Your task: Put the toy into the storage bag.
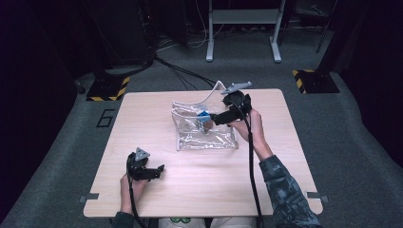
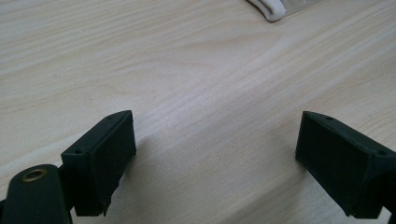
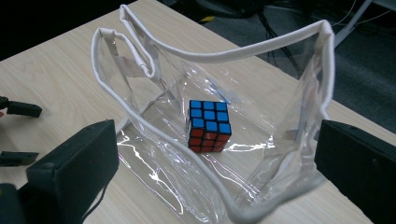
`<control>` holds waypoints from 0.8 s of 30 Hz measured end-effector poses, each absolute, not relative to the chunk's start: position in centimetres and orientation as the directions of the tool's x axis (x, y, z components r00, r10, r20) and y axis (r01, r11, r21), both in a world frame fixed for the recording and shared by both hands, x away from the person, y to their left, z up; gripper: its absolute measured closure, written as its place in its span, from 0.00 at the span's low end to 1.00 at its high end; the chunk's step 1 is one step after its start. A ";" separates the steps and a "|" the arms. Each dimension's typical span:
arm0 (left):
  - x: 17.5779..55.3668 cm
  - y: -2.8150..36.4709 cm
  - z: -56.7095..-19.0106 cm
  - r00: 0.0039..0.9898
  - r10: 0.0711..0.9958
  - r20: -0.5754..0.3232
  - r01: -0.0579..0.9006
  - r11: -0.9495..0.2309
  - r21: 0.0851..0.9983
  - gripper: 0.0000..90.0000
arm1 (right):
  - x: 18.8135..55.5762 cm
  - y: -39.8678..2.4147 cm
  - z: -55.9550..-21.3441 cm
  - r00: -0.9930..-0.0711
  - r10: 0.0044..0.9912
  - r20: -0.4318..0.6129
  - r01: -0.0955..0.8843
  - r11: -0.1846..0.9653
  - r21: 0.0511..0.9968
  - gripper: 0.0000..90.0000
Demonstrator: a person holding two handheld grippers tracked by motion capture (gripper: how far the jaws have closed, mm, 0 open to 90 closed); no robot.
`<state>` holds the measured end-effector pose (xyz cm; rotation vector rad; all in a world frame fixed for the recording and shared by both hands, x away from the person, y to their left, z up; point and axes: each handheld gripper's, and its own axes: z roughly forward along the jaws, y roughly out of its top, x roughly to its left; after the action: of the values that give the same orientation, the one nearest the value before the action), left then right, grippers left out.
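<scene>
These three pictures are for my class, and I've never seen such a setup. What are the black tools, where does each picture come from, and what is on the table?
A person sits at a wooden table with a hand-held two-jaw gripper in each hand. The high view looks down from above. The other two come from cameras riding on the grippers, looking along their black jaws. The left gripper hovers over bare wood, jaws open, holding nothing. The right gripper faces the mouth of a clear bag with white trim; its jaws stand wide, one on each side of the opening. A cube puzzle with blue and red faces sits inside the bag, and nothing grips it.

Pale wooden desk (image 1: 199,190) on grey carpet, bearing a clear plastic bag (image 1: 204,135) (white-trimmed, lying toward the far side).
</scene>
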<state>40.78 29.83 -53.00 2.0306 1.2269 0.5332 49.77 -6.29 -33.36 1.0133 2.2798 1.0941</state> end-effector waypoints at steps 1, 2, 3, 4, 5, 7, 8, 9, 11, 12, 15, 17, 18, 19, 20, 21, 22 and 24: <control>40.8 29.8 -53.0 0.468 0.883 -0.005 0.598 -0.312 0.738 0.13 | 49.5 -6.6 -33.3 -0.654 0.754 -0.062 0.424 0.433 0.795 0.00; 40.8 29.8 -53.0 0.467 0.884 -0.007 0.598 -0.311 0.739 0.13 | 49.2 -6.8 -33.3 -0.649 0.758 -0.068 0.419 0.430 0.800 0.00; 40.8 29.8 -53.0 0.467 0.884 -0.006 0.598 -0.311 0.739 0.13 | 48.9 -7.0 -33.4 -0.647 0.760 -0.066 0.420 0.427 0.801 0.00; 40.8 29.8 -53.0 0.467 0.884 -0.006 0.598 -0.311 0.738 0.13 | 48.7 -7.2 -33.4 -0.650 0.757 -0.070 0.414 0.430 0.802 0.00; 40.8 29.8 -53.0 0.467 0.884 -0.006 0.598 -0.311 0.739 0.13 | 48.4 -7.5 -33.5 -0.646 0.760 -0.070 0.418 0.429 0.801 0.00; 40.8 29.8 -53.0 0.466 0.885 -0.006 0.598 -0.310 0.739 0.13 | 48.0 -7.9 -33.7 -0.645 0.761 -0.068 0.416 0.424 0.804 0.00; 40.8 29.8 -53.0 0.468 0.884 -0.007 0.599 -0.311 0.738 0.13 | 47.8 -8.2 -33.8 -0.644 0.762 -0.070 0.417 0.426 0.803 0.00; 40.8 29.8 -53.0 0.468 0.884 -0.007 0.600 -0.312 0.737 0.13 | 47.6 -8.4 -33.9 -0.643 0.763 -0.069 0.414 0.422 0.807 0.00; 40.8 29.8 -53.0 0.468 0.884 -0.007 0.600 -0.312 0.737 0.13 | 47.1 -8.9 -34.2 -0.641 0.765 -0.065 0.420 0.421 0.804 0.00; 40.8 29.8 -53.0 0.468 0.884 -0.007 0.600 -0.312 0.737 0.13 | 46.8 -9.0 -34.4 -0.640 0.766 -0.068 0.414 0.417 0.809 0.00; 40.8 29.8 -53.0 0.467 0.884 -0.008 0.600 -0.311 0.737 0.13 | 46.0 -9.7 -34.9 -0.634 0.769 -0.078 0.402 0.413 0.817 0.00; 40.8 29.8 -53.0 0.467 0.884 -0.007 0.600 -0.311 0.737 0.13 | 45.5 -10.0 -35.2 -0.630 0.773 -0.075 0.404 0.409 0.818 0.00; 40.8 29.8 -53.0 0.467 0.884 -0.005 0.599 -0.312 0.737 0.13 | 45.3 -10.1 -35.5 -0.627 0.775 -0.076 0.403 0.407 0.820 0.00; 40.8 29.8 -53.0 0.467 0.884 -0.005 0.599 -0.312 0.737 0.13 | 45.1 -10.3 -35.7 -0.631 0.771 -0.079 0.400 0.411 0.819 0.00; 40.8 29.8 -53.0 0.467 0.884 -0.005 0.599 -0.312 0.737 0.13 | 44.8 -10.4 -35.9 -0.629 0.774 -0.074 0.407 0.408 0.817 0.00; 40.8 29.8 -53.0 0.467 0.884 -0.005 0.600 -0.312 0.737 0.13 | 44.7 -10.5 -36.2 -0.629 0.773 -0.081 0.403 0.413 0.817 0.00; 40.8 29.8 -53.0 0.467 0.884 -0.005 0.599 -0.312 0.737 0.13 | 44.5 -10.6 -36.5 -0.630 0.772 -0.086 0.404 0.420 0.813 0.00; 40.8 29.8 -53.0 0.467 0.884 -0.005 0.599 -0.312 0.737 0.13 | 44.2 -10.8 -37.2 -0.629 0.773 -0.084 0.412 0.422 0.807 0.00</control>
<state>40.78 29.84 -52.99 2.0330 1.2288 0.5345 44.20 -10.85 -37.22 1.0044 2.2344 1.0860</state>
